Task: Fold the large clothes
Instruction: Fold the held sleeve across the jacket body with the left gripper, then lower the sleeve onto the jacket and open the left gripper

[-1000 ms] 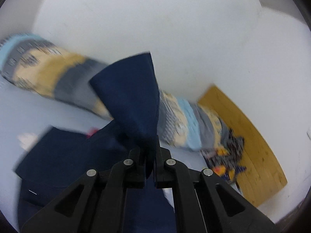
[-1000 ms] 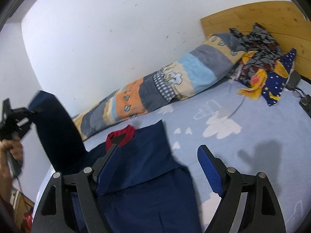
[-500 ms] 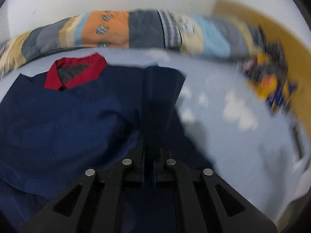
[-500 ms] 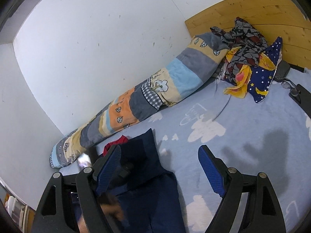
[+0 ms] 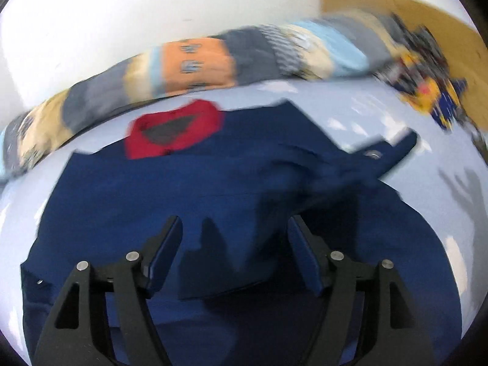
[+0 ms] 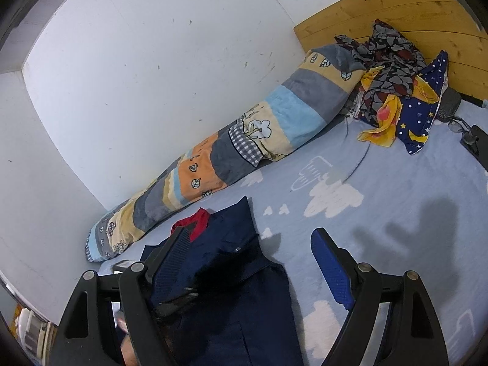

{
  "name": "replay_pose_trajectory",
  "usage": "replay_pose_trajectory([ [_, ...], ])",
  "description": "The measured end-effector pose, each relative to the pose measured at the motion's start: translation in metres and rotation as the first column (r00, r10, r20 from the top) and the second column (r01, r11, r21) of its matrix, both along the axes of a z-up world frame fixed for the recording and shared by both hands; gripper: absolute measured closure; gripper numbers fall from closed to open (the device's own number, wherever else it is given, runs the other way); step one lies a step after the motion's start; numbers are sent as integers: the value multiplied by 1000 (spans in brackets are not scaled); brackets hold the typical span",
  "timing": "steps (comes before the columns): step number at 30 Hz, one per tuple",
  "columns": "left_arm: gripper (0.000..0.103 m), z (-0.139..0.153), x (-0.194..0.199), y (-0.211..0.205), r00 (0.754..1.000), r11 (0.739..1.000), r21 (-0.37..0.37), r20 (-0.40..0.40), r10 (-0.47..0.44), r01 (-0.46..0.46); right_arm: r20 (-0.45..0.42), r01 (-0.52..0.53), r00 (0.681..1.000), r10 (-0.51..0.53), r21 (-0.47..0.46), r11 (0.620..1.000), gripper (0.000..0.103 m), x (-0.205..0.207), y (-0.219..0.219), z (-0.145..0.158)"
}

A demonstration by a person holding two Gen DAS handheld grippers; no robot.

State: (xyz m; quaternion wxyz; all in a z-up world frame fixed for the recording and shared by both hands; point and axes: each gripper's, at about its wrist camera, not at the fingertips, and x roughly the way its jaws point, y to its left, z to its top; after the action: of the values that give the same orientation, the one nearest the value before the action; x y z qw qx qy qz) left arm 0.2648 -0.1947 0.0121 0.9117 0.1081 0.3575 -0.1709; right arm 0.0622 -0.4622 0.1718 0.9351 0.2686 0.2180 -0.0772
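Navy shirt spread on the bed

Angled down over the navy shirt [image 5: 189, 189], the left gripper [image 5: 235, 244] is seen opening, nothing clamped. The right gripper [image 6: 250, 259] is held wide and empty at the shirt's edge, beside open blue bedsheet [image 6: 396, 189]. No writing can be read.

The black left gripper with blue-padded fingers [image 5: 235, 244] is angling downward, its jaws opening — nothing pressed between the pads. The matching black right gripper [image 6: 253, 262] is hanging with jaws standing wide — gripping nothing.
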Motion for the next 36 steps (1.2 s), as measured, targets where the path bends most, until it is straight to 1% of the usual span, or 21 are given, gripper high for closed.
replay_pose_trajectory([
  [3, 32, 3, 27, 57, 993, 991, -63, -43, 114, -116, -6, -8, 1000, 8, 0, 1000, 18, 3, 3, -1],
  [5, 32, -3, 47, 98, 977, 976, -78, -69, 200, -205, -15, -8, 1000, 8, -6, 1000, 18, 6, 6, -2],
  [7, 32, -20, 67, 134, 951, 956, -46, -122, 284, -291, -22, -14, 1000, 14, -11, 1000, 18, 9, 9, -3],
  [9, 31, -38, 82, 169, 910, 922, 40, -153, 385, -384, -32, -12, 999, 12, -23, 1000, 18, 12, 11, -4],
  [12, 29, -49, 89, 222, 875, 889, 32, -162, 457, -458, -41, -12, 999, 11, -25, 1000, 18, 15, 13, -6],
  [13, 25, -49, 90, 237, 853, 867, 51, -158, 497, -496, -43, -12, 999, 11, -23, 1000, 18, 16, 13, -6],
  [14, 21, -50, 91, 252, 833, 848, 37, -174, 526, -528, -44, -13, 999, 12, -19, 1000, 18, 17, 13, -7],
  [15, 19, -53, 91, 274, 800, 819, -5, -218, 559, -574, -49, -13, 999, 12, -16, 1000, 18, 19, 13, -8],
  [17, 16, -52, 86, 298, 768, 780, -85, -268, 581, -620, -55, -12, 998, 12, -15, 1000, 18, 20, 14, -9],
  [18, 19, -44, 78, 302, 757, 758, -100, -228, 613, -644, -56, -12, 998, 11, -14, 1000, 18, 21, 14, -9],
  [19, 20, -38, 72, 303, 759, 754, -118, -202, 618, -646, -57, -14, 998, 13, -11, 1000, 18, 21, 15, -9],
  [21, 20, -28, 59, 300, 799, 771, -215, -204, 566, -600, -60, -19, 998, 19, -7, 1000, 18, 23, 17, -10],
  [24, 20, -23, 42, 281, 875, 811, -338, -270, 402, -477, -67, -27, 997, 26, -15, 1000, 18, 25, 21, -10],
  [26, 20, -24, 36, 274, 891, 808, -398, -321, 320, -433, -70, -29, 997, 28, -16, 999, 18, 26, 24, -11],
  [27, 20, -24, 34, 271, 894, 796, -431, -341, 292, -424, -70, -33, 997, 32, -16, 999, 18, 27, 25, -11],
  [28, 20, -23, 34, 269, 891, 771, -473, -363, 272, -428, -72, -36, 997, 35, -17, 999, 18, 28, 27, -11],
  [30, 20, -27, 35, 275, 871, 694, -547, -419, 258, -468, -74, -36, 997, 34, -25, 999, 18, 28, 29, -11],
  [32, 21, -33, 42, 286, 845, 631, -582, -470, 255, -513, -72, -40, 997, 38, -29, 999, 18, 28, 31, -10],
  [34, 34, -33, 41, 294, 832, 592, -598, -485, 269, -540, -74, -41, 997, 38, -37, 998, 18, 29, 33, -10],
  [35, 35, -32, 40, 295, 830, 575, -610, -489, 269, -545, -76, -44, 996, 41, -37, 998, 18, 30, 33, -10],
  [36, 36, -31, 38, 295, 831, 571, -614, -485, 273, -545, -76, -45, 996, 42, -36, 998, 18, 30, 33, -10],
])
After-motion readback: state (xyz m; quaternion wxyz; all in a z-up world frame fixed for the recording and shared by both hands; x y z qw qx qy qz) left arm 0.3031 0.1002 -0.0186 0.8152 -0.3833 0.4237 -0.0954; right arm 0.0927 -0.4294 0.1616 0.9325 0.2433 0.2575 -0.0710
